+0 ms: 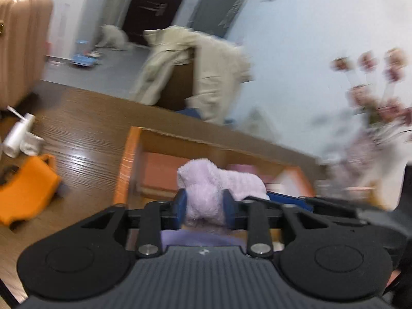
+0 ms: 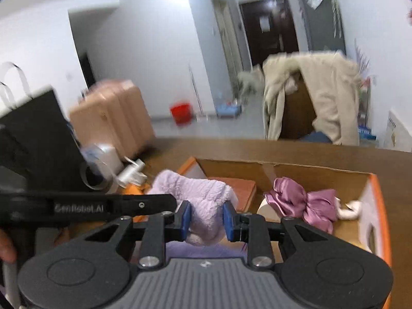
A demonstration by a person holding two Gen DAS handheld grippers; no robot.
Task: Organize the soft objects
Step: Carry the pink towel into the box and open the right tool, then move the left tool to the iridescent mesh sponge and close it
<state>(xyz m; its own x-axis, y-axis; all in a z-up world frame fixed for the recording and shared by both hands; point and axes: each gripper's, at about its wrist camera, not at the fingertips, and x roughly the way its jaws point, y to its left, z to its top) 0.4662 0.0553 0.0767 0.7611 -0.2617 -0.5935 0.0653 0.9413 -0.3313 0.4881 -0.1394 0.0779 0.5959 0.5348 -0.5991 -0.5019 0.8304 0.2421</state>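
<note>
while both grippers [image 1: 203,207] [image 2: 207,220] clamp it, the lilac towel [image 2: 195,193] stretches sideways between them.

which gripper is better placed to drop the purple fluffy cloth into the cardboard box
Right, marginally. Both grip the fluffy cloth, but the right gripper sits at the box opening; the left gripper is nearer its edge.

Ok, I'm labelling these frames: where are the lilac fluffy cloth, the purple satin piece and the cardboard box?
lilac fluffy cloth [image 2: 203,195], right wrist view, upper fold.
purple satin piece [image 2: 303,200], right wrist view, middle.
cardboard box [image 2: 257,170], right wrist view, far wall.
</note>
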